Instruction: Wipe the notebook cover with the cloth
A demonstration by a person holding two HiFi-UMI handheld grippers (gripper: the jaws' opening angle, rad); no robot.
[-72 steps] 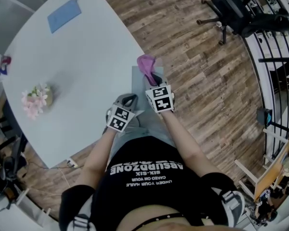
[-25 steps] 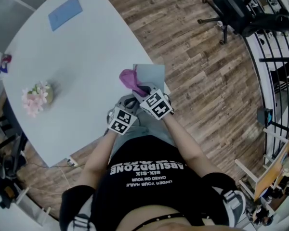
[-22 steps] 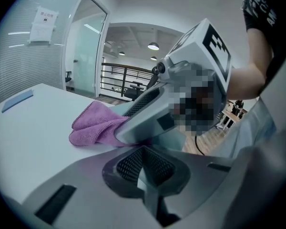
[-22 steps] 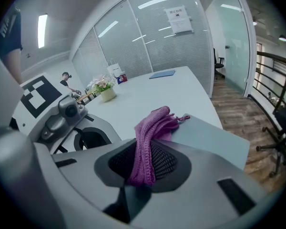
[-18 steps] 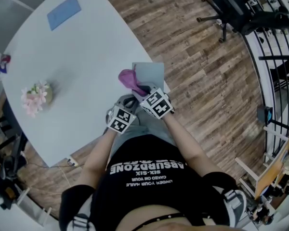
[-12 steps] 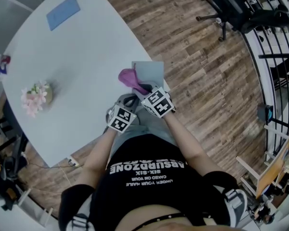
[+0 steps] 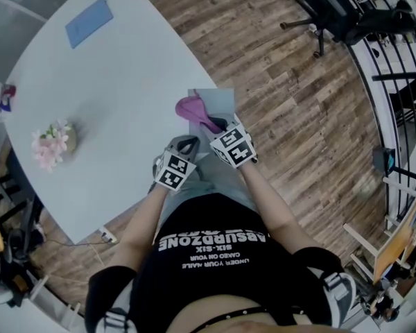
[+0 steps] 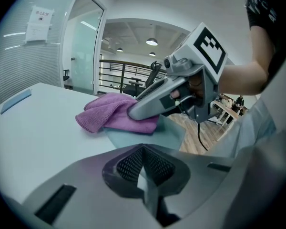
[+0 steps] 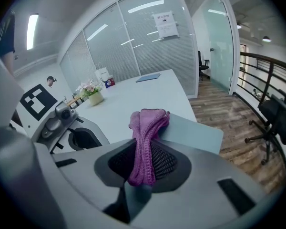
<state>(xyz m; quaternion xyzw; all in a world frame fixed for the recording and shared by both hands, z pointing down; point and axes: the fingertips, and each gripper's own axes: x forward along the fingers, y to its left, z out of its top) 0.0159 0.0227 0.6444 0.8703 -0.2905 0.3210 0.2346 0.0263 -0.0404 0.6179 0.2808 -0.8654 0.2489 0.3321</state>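
jaws on my right gripper [image 9: 142,168] are clamped on the purple cloth [image 9: 148,123], and its folded bunch runs forward out of the pads and down onto the notebook [image 7: 220,101]. my left gripper [image 8: 143,159] is pinched together too, on what looks to me like the notebook's near edge. the notebook lies flat at the right rim of the white table [image 7: 125,96], with its long axis running away from me. its right side hangs a little past the rim over the wooden floor [image 7: 291,116]. the cloth sits on the left part of the cover, spilling over that left edge onto the tabletop. no room on the right, then, but plenty of bare table to the left and beyond. the flower pot [image 7: 50,143] and blue sheet [image 7: 89,22] are well apart from all this.
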